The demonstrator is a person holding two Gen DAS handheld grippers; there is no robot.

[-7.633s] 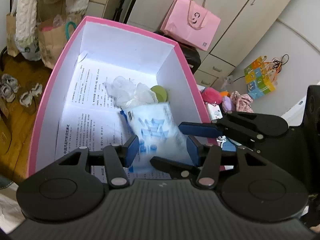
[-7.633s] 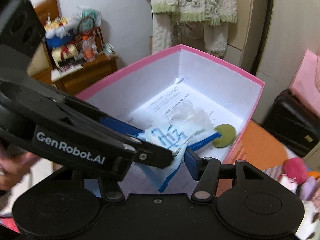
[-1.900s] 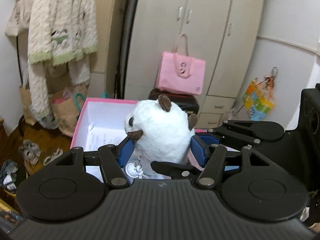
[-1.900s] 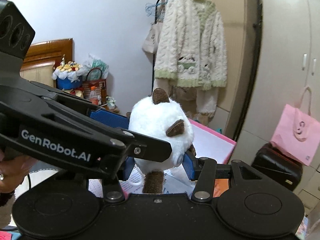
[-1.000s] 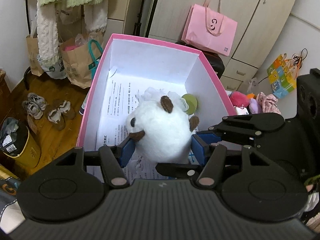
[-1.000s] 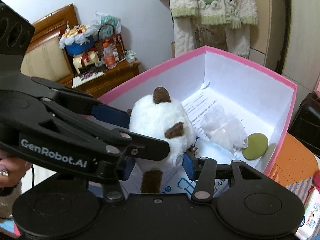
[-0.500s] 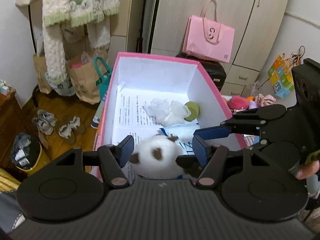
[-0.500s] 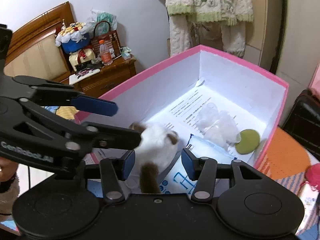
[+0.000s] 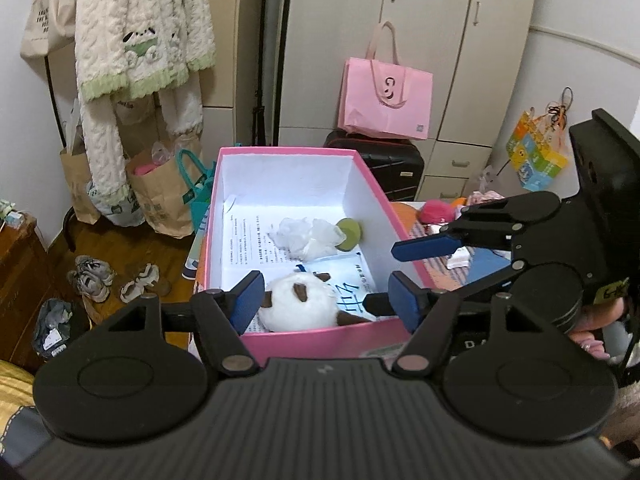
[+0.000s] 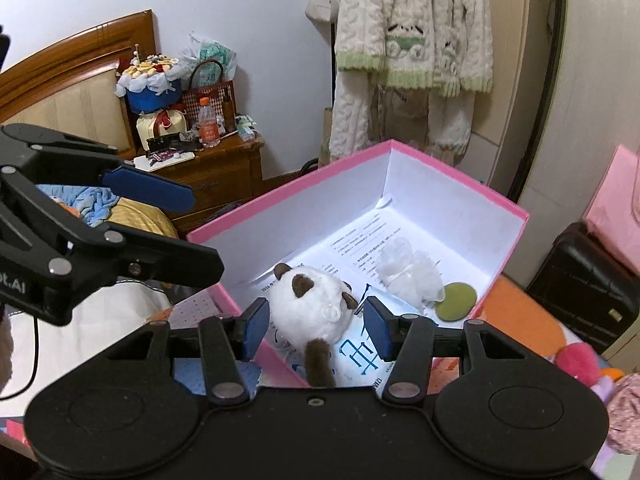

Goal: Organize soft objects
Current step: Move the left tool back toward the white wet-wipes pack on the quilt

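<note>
White plush toy (image 9: 299, 306) in pink box (image 9: 316, 343), printed sheets (image 9: 249, 249) perhaps Chinese, both grippers' fingers (image 9: 248, 301) apart, empty.

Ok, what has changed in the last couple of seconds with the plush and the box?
The white plush, held up between both grippers, now lies released in the pink box. The left gripper, jaws just opening, and right gripper have drawn back empty. Tissue wad and green disc unmoved.

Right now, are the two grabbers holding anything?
Left gripper: jaws open and just been widening, holding nothing; the plush toy lies in the pink box.
Right gripper: jaws open, holding nothing.
</note>
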